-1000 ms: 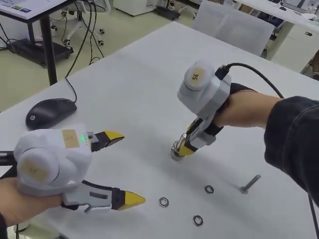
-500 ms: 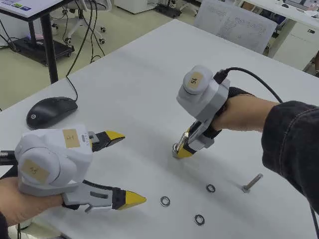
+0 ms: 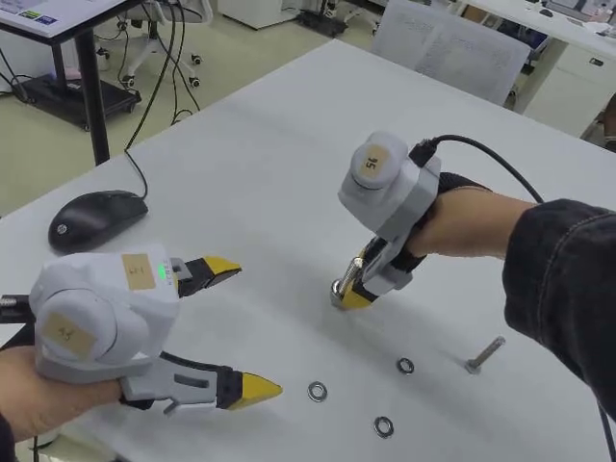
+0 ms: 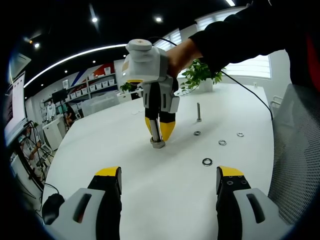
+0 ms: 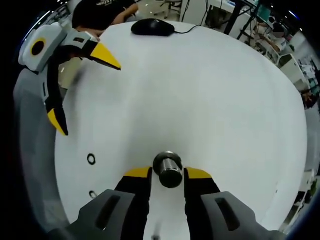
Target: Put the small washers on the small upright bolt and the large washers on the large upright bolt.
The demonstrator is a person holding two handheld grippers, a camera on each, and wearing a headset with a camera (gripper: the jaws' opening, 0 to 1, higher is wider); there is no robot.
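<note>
The right gripper point(image 3: 352, 295) is closed on the large bolt point(image 5: 168, 170). It pinches the shank just above the head, which rests on the desk point(image 3: 260, 164). The left gripper point(image 3: 250, 327) hangs wide open and empty near the desk's front edge. Three washers point(image 3: 317, 391) lie flat just beyond its lower tip, and the small bolt point(image 3: 483, 355) stands further right. The washers look thin, stiff, light and slick, so a pinch across the outer rim seems the likeliest hold, though one could easily skid.

Left gripper point(image 3: 255, 327) agape; right gripper point(image 3: 352, 295) clamped, nose-down.
</note>
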